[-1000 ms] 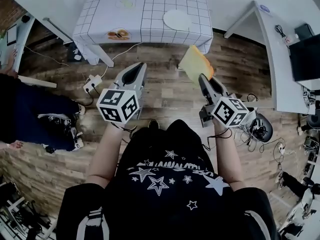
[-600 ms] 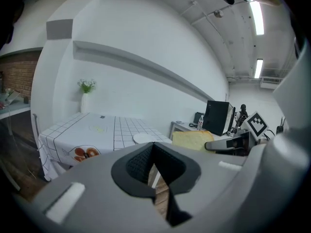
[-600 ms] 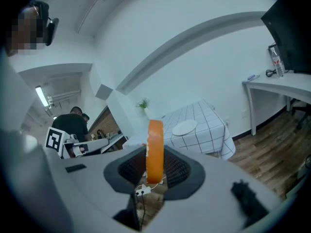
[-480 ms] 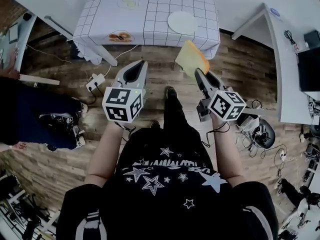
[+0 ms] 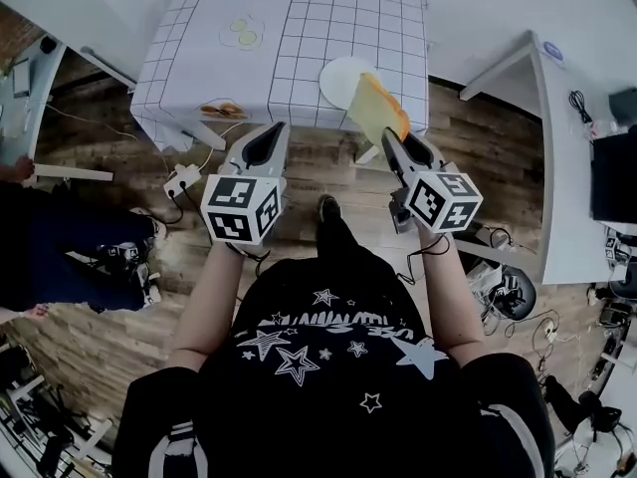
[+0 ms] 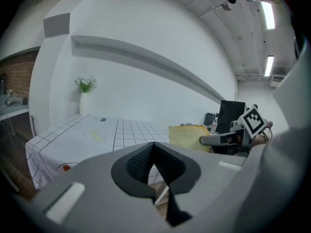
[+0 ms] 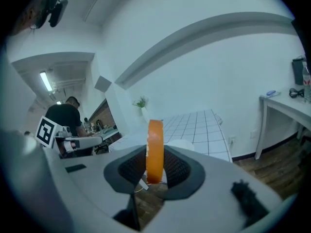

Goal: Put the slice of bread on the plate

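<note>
Far left, a person in dark clothes stands on the wood floor. Your left claw is pressed together with nothing in it, held over the floor just short of the counter. The counter has a white grid cloth. On it, a yellow-green item lies toward the left and an orange item lies at the near left edge; can't tell what either is. The white plate sits near the counter's near right edge. Your right claw is pinching the slice of bread by its lower edge, with the slice standing up on end. In the head view the slice overlaps the plate's right side; it's in the air, not touching plate or counter. A white desk is at far right.
</note>
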`<state>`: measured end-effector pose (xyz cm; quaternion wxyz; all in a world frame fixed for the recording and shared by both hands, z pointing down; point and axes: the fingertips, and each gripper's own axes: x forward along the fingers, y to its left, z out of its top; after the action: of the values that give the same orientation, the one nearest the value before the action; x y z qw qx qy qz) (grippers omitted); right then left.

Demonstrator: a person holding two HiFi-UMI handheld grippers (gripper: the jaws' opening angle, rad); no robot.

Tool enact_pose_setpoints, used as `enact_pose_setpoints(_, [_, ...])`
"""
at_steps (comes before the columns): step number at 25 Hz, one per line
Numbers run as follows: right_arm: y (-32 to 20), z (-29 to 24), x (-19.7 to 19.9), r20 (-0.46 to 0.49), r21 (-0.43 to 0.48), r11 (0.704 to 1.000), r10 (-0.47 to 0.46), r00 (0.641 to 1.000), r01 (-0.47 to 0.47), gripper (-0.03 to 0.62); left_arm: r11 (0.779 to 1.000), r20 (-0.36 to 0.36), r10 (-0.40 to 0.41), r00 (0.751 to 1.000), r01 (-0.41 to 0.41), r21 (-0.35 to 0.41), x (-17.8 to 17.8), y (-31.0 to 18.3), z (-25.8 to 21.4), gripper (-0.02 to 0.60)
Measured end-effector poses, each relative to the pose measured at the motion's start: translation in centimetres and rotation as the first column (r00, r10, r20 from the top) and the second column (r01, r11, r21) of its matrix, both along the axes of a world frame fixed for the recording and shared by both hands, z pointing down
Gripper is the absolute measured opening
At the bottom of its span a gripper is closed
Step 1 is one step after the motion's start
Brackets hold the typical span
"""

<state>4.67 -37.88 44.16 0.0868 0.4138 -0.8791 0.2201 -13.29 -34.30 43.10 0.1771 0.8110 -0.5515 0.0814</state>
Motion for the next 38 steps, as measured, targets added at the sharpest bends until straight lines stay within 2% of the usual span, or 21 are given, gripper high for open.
enact_pose_setpoints(4, [-2.2,-0.4,-0.2,-0.173,0.087,0.994,-0.047,0.984,0.063,0.098,1.0,0.006,-0.008,1.0,0.008,0.006,0.7,-1.6,-0.4,0.009])
enact_pose_setpoints(6, [-3.7,-0.6,-0.5,-0.284,0.143,0.983,-0.068,0.956,0.112,0.098,1.0,0.004,-0.023,1.0,0.023,0.005,0.8,-2.7,-0.4,0.009])
enact_pose_setpoints(9, [-6.1,-0.6,-1.3,-0.434,0.216,0.955,-0.095,0.896,0.205,0.098,0.999,0.003,-0.044,0.999,0.044,0.005,0.7,-4.4,-0.6,0.009])
enact_pose_setpoints(11, [-7.5,-0.3,-1.9,-0.535,0.254,0.926,-0.104,0.838,0.277,0.098,0.998,0.005,-0.057,0.998,0.057,0.005,0.5,-5.5,-0.7,0.009])
enact_pose_setpoints(14, [-9.4,0.5,-2.6,-0.685,0.285,0.877,-0.096,0.722,0.387,0.098,0.997,0.004,-0.076,0.997,0.076,0.004,0.1,-6.8,-0.8,0.009])
enact_pose_setpoints(20, [-11.4,3.8,-3.8,-0.869,0.264,0.801,-0.046,0.494,0.538,0.098,0.994,0.006,-0.106,0.994,0.106,-0.016,-0.4,-8.1,-0.4,0.009])
enact_pose_setpoints(24, [-11.2,6.4,-4.6,-0.949,0.202,0.757,-0.006,0.316,0.621,0.098,0.992,0.011,-0.118,0.993,0.119,-0.035,-0.6,-8.2,0.2,0.009])
enact_pose_setpoints(26, [-10.8,7.6,-5.1,-0.965,0.171,0.747,-0.004,0.262,0.642,0.098,0.991,0.013,-0.123,0.992,0.123,-0.045,-0.7,-8.1,0.6,0.009])
enact_pose_setpoints(30, [-10.4,9.1,-5.9,-0.978,0.137,0.751,0.001,0.206,0.646,0.098,0.989,0.012,-0.134,0.991,0.135,-0.059,-1.1,-7.6,1.2,0.009])
enact_pose_setpoints(38, [-9.0,10.3,-6.2,-0.995,0.071,0.721,0.001,0.101,0.689,0.098,0.985,0.007,-0.162,0.987,0.162,-0.06,-2.1,-6.7,1.3,0.009])
